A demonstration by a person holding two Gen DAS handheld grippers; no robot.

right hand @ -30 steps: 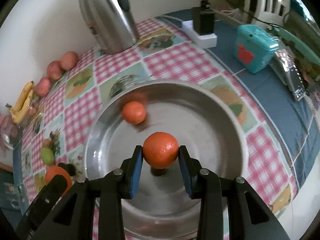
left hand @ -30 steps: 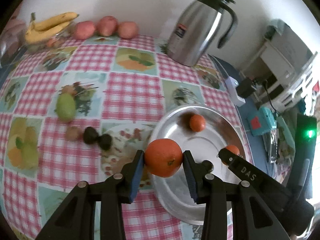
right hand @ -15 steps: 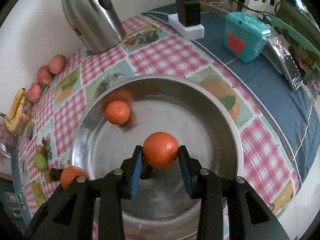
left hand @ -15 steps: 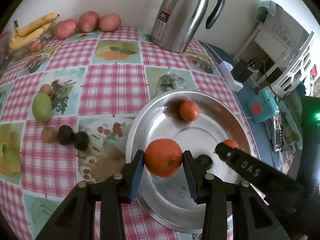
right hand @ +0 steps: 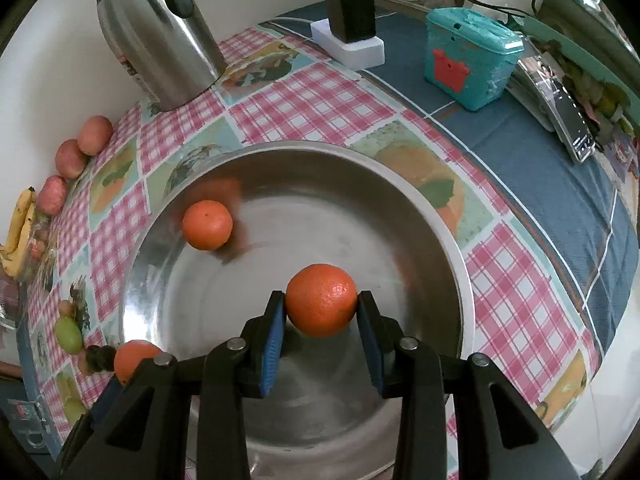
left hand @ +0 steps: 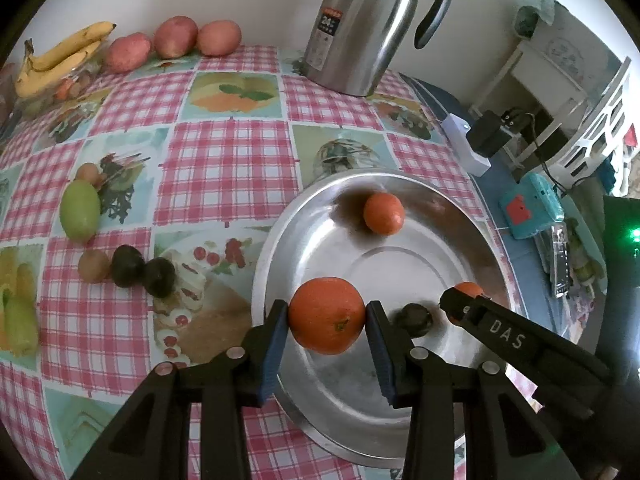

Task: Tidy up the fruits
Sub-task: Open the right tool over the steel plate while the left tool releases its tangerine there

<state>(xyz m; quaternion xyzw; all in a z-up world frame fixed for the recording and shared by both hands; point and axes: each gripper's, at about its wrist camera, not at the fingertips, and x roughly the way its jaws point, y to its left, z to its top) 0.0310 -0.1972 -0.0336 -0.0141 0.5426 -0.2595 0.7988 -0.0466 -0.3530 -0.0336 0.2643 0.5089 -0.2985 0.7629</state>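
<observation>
Gripping oranges, left tool [left hand: 326,320] and right tool [right hand: 320,312] have sunk toward the bowl [left hand: 472,216].

1. Your right gripper's orange [left hand: 469,289] is mostly hidden behind its finger in the left view.
2. Bananas [right hand: 16,236] are cut off at frame edge, right view.
3. Small dark fruits [right hand: 96,357] by your left gripper: too small to ID.
4. Flask [left hand: 370,26] label text is unreadable.

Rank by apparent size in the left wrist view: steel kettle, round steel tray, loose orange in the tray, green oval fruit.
1. Round steel tray
2. Steel kettle
3. Green oval fruit
4. Loose orange

The last two look close; fisheye distortion makes their order unsure.
</observation>
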